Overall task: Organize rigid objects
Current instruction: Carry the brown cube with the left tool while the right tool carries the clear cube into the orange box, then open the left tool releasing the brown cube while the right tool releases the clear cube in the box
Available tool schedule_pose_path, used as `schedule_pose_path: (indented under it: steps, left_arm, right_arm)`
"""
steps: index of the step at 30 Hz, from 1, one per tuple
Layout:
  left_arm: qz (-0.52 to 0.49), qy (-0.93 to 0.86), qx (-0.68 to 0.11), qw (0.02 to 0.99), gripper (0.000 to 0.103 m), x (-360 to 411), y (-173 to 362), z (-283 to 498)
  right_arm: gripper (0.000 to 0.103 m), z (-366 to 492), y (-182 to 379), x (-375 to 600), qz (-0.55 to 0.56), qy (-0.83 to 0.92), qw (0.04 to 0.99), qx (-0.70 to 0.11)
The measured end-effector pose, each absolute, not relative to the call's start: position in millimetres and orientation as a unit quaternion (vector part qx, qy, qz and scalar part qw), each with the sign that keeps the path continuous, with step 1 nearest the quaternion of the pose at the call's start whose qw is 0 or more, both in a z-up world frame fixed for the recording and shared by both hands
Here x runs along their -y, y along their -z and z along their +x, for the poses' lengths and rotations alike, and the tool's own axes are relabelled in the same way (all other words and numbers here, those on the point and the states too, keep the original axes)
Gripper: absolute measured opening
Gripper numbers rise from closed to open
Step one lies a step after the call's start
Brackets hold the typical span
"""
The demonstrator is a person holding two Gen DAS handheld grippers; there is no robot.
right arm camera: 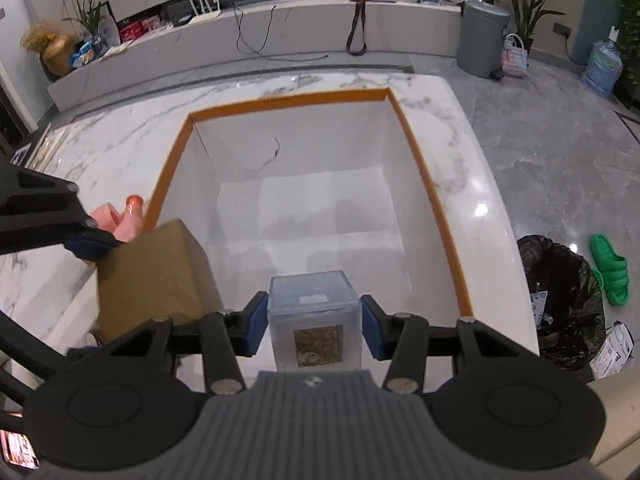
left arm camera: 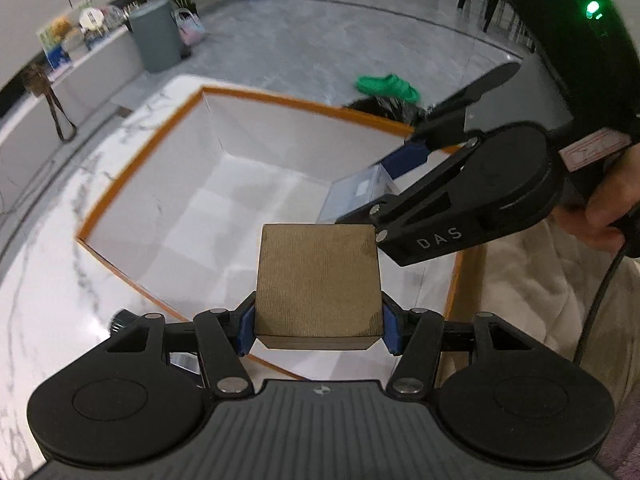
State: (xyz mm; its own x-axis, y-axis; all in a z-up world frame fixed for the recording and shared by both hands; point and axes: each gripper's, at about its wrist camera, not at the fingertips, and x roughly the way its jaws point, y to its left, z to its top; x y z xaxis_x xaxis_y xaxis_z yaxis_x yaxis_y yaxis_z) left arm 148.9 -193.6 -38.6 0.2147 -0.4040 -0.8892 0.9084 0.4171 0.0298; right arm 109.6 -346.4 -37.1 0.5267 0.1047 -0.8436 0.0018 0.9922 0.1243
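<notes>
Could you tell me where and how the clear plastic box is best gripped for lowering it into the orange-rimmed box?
Grip the clear plastic box across its two flat upright side walls, approaching from above, as the right gripper does: those faces are parallel, and its bottom stays free to set down inside the orange-rimmed box.

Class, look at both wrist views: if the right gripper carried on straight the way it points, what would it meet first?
Probably the white floor of the orange-rimmed box: the right gripper, shut on its clear case, aims down into it, and nothing shows in between, though depth is unclear.
</notes>
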Motion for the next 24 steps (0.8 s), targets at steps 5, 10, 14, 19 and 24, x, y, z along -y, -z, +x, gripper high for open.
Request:
schedule_pose_path:
  steps: [5, 10, 14, 19, 24]
  left_arm:
    - [0.304, 0.457, -0.462, 0.696, 0.067, 196.9, 62.7, 158.4]
    - [0.302, 0.473, -0.480, 0.674, 0.067, 197.9, 77.1, 164.3]
    - [0.315, 0.481, -0.485, 0.659, 0.067, 203.6, 82.3, 161.4]
    - [0.317, 0.485, -0.484, 0.656, 0.067, 207.5, 85.1, 158.5]
    - [0.311, 0.489, -0.483, 0.656, 0.068, 205.0, 82.9, 155.8]
  right_arm:
    - [0.049, 115.3, 50.2, 344.7, 0.060, -0.039, 0.861, -0.504]
    - [0.049, 118.7, 59.7, 341.6, 0.067, -0.050, 0.853, -0.515]
    - [0.049, 120.4, 66.4, 340.1, 0.073, -0.057, 0.846, -0.525]
    - [0.049, 120.2, 71.8, 340.0, 0.076, -0.058, 0.838, -0.537]
    - [0.049, 120.0, 77.6, 338.7, 0.083, -0.061, 0.830, -0.548]
